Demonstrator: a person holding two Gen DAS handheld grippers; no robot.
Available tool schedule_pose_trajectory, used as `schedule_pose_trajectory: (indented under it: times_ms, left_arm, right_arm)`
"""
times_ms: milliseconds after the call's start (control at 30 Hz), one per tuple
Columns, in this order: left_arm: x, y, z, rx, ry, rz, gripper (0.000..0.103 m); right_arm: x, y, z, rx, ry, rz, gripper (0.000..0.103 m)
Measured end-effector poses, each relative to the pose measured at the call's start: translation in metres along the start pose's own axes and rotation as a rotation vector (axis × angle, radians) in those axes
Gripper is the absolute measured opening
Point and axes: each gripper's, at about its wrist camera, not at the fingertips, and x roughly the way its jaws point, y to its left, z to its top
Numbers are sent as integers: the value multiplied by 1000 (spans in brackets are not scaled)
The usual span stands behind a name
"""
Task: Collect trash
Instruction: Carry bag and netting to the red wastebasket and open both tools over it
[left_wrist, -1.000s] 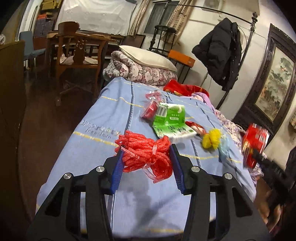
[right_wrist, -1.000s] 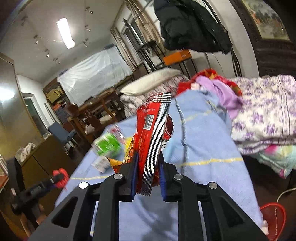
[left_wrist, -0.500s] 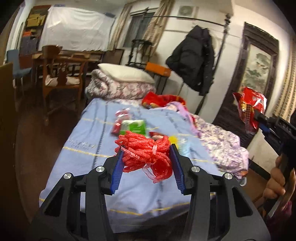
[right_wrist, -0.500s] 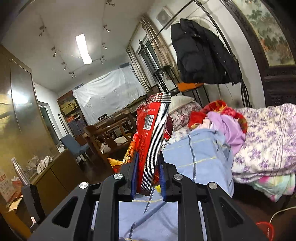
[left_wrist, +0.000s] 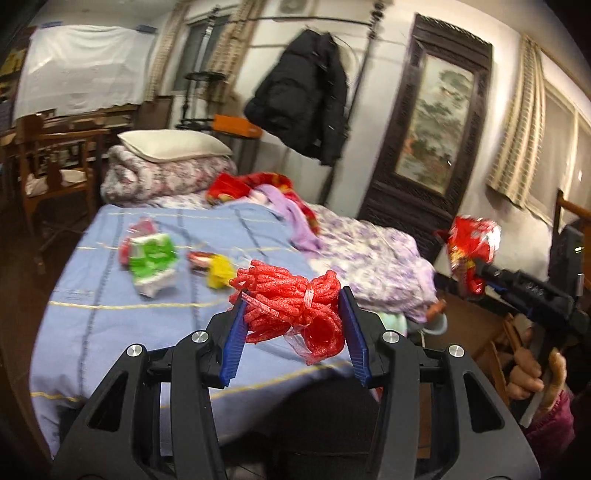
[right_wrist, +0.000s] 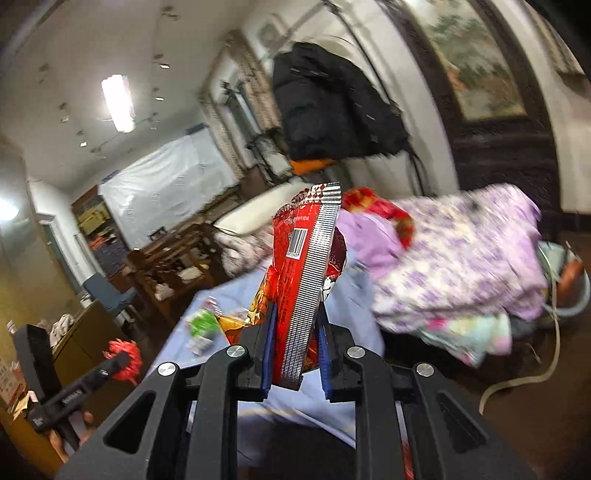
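My left gripper (left_wrist: 291, 325) is shut on a bundle of red foam netting (left_wrist: 291, 314) and holds it above the foot of the bed. My right gripper (right_wrist: 293, 354) is shut on a red and silver snack wrapper (right_wrist: 306, 277), held upright in the air; it also shows in the left wrist view (left_wrist: 469, 254) at far right. On the blue bedsheet (left_wrist: 110, 306) lie a green and white packet (left_wrist: 151, 262), a yellow wrapper (left_wrist: 219, 273) and a small red wrapper (left_wrist: 199, 258). The left gripper with the netting shows in the right wrist view (right_wrist: 123, 360).
A purple floral quilt (left_wrist: 369, 258) is heaped on the bed's right side, with a pillow (left_wrist: 173, 147) on a rolled quilt at the head. A black coat (left_wrist: 299, 107) hangs on a rack. A wooden chair (left_wrist: 55, 166) stands at left.
Both grippers have drawn back from the bed and swung to the right, each still holding its item. The views are blurred by the motion.
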Motion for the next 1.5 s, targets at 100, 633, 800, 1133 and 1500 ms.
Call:
schedule_pose_trajectory:
  times_ms: [100, 633, 800, 1133, 1500]
  left_arm:
    - [19, -26, -8, 35, 50, -29, 48]
    - [129, -115, -47, 221, 295, -116, 48]
    - [170, -147, -63, 269, 387, -161, 48]
    - [247, -214, -96, 348, 557, -252, 60]
    - [241, -196, -84, 305, 514, -151, 83]
  right_arm:
    - [12, -40, -15, 45, 78, -62, 20]
    - [105, -204, -126, 337, 440, -237, 42]
    - [55, -198, -86, 319, 234, -245, 61]
    - [14, -236, -76, 371, 148, -247, 67]
    - [16, -229, -78, 351, 155, -244, 67]
